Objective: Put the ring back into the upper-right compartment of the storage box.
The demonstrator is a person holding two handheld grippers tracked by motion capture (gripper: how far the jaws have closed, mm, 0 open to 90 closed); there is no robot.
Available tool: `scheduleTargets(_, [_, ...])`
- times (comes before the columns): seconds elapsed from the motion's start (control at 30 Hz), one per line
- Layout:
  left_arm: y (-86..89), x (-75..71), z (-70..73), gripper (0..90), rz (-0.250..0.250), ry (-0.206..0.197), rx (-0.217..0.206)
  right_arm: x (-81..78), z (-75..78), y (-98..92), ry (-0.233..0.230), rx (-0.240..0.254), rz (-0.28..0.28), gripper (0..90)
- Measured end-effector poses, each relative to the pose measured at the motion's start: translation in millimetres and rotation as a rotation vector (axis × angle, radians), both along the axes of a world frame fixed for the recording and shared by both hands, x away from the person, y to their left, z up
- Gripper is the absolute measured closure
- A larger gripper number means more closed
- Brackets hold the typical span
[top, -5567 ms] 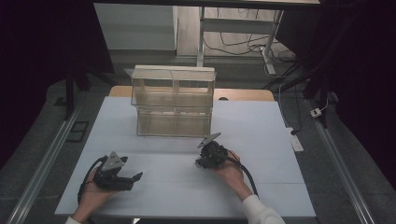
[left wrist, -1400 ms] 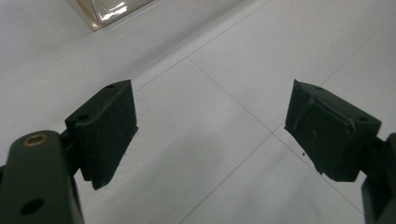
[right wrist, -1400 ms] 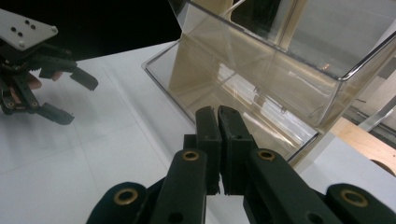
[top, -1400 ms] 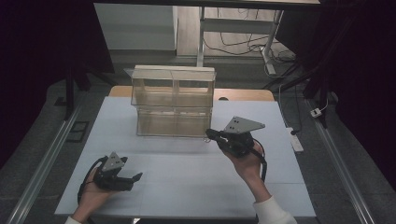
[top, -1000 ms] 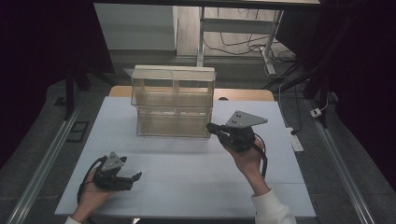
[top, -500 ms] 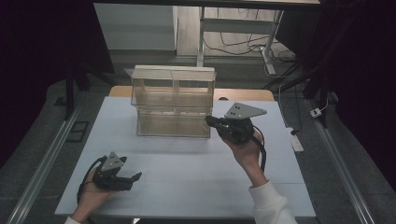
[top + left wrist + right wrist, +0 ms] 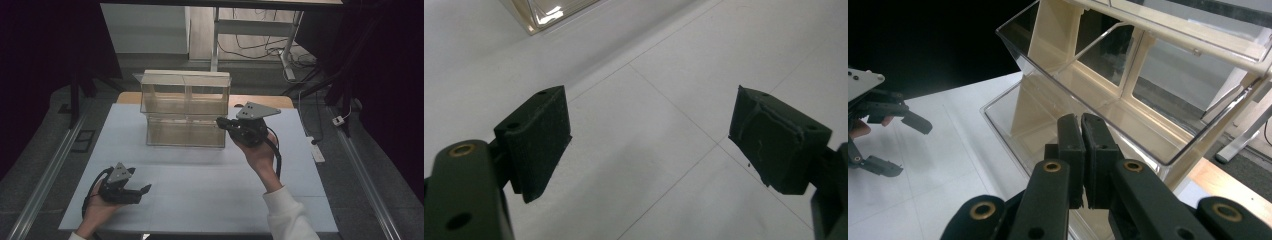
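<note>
Resting low on the white table (image 7: 200, 190), the left gripper (image 7: 131, 192) has its jaws spread wide over bare surface. Farther back, the right gripper (image 7: 225, 123), raised in the right hand (image 7: 260, 155), has its jaws pressed together, empty, just beside the right end of the clear two-tier bin (image 7: 185, 107).

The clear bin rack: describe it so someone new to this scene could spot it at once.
Start at the white table and look to its far edge, at the middle. There stands the clear bin rack, two see-through tiers, one stacked on the other. It is the one tall thing there; the right gripper is at its right end.
</note>
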State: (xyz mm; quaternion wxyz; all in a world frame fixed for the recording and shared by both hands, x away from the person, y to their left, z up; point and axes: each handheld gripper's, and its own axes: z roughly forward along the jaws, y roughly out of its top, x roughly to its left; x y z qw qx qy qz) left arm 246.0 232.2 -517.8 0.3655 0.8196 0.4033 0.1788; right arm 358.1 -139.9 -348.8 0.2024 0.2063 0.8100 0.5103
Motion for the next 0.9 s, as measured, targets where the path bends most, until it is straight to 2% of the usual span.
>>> scheduleTargets(0.33, [0.4,-0.2,0.6,16.6,0.002,-0.001,-0.002,9.9,6.5,7.8,0.003,0.004,0.0,87.5])
scheduleTargets(0.53, [-0.3,-0.3,0.4,16.9,-0.001,-0.002,-0.001,16.0,8.8,13.7,0.013,0.027,0.004,87.5])
scheduleTargets(0.9, [0.5,-0.4,0.7,17.0,0.0,-0.003,-0.004,28.9,18.9,24.0,-0.006,0.033,-0.002,87.5])
